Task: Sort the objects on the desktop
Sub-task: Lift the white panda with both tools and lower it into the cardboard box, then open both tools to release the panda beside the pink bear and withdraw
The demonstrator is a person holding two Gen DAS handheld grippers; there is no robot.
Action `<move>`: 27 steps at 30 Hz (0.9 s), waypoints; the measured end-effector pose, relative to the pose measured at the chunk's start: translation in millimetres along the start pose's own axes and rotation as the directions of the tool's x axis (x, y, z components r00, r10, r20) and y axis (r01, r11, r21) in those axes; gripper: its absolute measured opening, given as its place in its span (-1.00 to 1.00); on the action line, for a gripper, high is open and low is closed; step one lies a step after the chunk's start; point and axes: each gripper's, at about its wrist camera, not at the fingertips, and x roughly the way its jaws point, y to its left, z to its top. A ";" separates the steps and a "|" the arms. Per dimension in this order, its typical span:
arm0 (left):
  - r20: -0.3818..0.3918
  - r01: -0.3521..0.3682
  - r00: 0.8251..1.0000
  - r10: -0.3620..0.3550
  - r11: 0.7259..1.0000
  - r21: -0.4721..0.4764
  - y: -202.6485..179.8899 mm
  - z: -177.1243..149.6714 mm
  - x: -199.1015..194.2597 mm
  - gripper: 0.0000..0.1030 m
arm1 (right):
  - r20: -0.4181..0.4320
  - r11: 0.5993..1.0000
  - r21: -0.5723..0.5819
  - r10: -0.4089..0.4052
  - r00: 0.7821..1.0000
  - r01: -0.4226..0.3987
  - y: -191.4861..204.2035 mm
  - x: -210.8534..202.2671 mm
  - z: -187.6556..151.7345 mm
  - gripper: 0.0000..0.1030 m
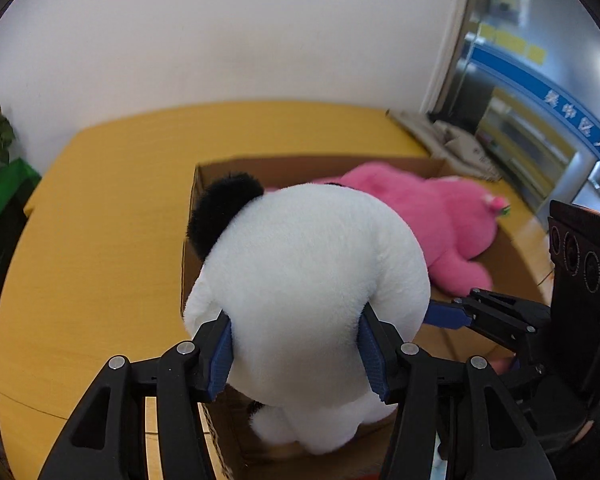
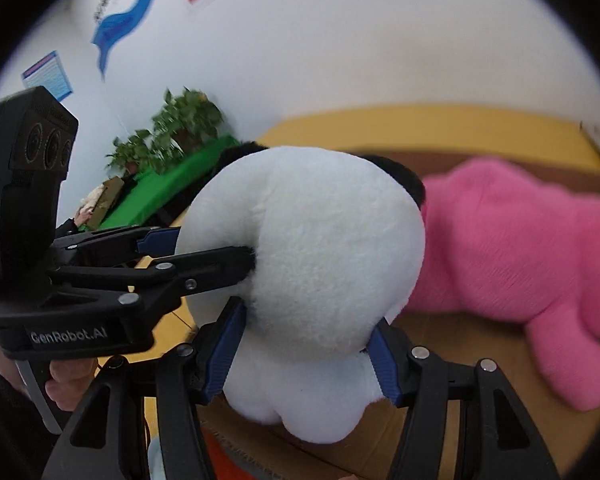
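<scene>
A white plush panda (image 1: 312,264) with black ears hangs over an open cardboard box (image 1: 236,168). My left gripper (image 1: 296,352) is shut on its lower body, blue pads pressed into the fur on both sides. My right gripper (image 2: 304,360) is shut on the same panda (image 2: 312,240) from another side. Each gripper also shows in the other's view: the right gripper (image 1: 440,316) at the panda's right flank, the left gripper (image 2: 204,248) digging in from the left. A pink plush toy (image 1: 428,208) lies inside the box, seen again as the pink toy (image 2: 520,248).
The box stands on a yellow table (image 1: 100,220) against a white wall. Folded papers (image 1: 452,144) lie at the table's far right corner. Potted plants (image 2: 180,128) and a green cloth (image 2: 172,188) are off the table's left. A hand (image 2: 68,376) grips the left gripper's handle.
</scene>
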 end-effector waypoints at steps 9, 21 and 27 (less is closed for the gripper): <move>0.001 0.022 1.000 -0.022 0.999 -0.043 14.2 -8.0 8.9 0.45 | -0.125 0.999 -0.005 -0.050 0.991 0.050 12.0 32.9 -3.4 0.35; 0.256 -0.008 0.965 0.062 0.979 -0.206 15.3 -39.7 -115.7 0.96 | 0.245 0.974 -0.041 -0.204 0.948 0.221 18.2 -113.5 -38.8 0.99; 0.286 -0.076 0.952 0.110 0.989 -0.127 -35.8 -76.2 -138.8 1.00 | 0.280 0.953 0.117 -0.302 0.911 0.279 -18.7 -157.2 -63.0 0.99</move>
